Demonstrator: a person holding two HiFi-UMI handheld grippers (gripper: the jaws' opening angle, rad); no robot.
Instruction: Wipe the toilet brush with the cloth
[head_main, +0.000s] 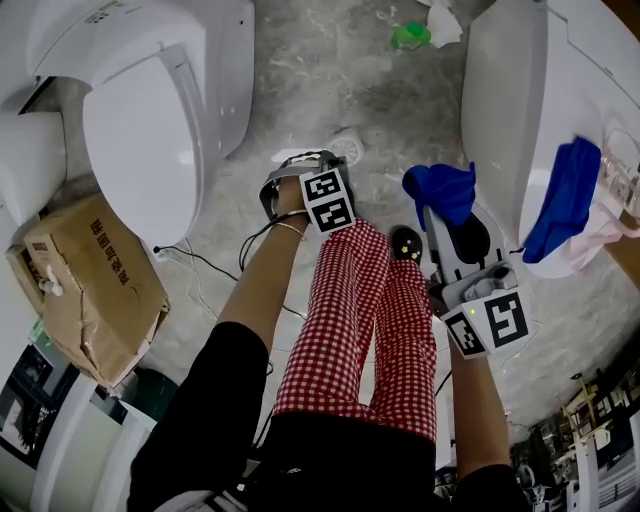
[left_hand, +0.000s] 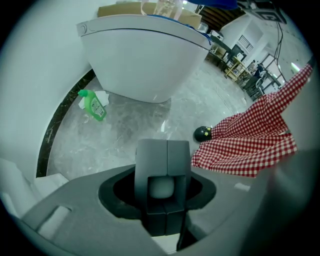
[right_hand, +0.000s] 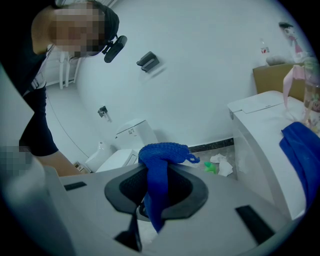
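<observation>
My right gripper (head_main: 440, 205) is shut on a blue knitted cloth (head_main: 442, 188), held over the floor beside the right toilet. In the right gripper view the cloth (right_hand: 162, 152) drapes over the jaws and hides them. My left gripper (head_main: 300, 165) is level with it to the left, its jaws together (left_hand: 166, 150). A pale rounded end (left_hand: 162, 187), apparently the toilet brush's handle, is pinched between the pads. The rest of the brush is hidden beneath the gripper.
White toilets stand on the left (head_main: 150, 130) and right (head_main: 510, 90); on the right one lies a second blue cloth (head_main: 562, 195). A cardboard box (head_main: 95, 280) sits at the left, a green bottle (head_main: 410, 35) far off. A round pale thing (head_main: 346, 148) is on the floor.
</observation>
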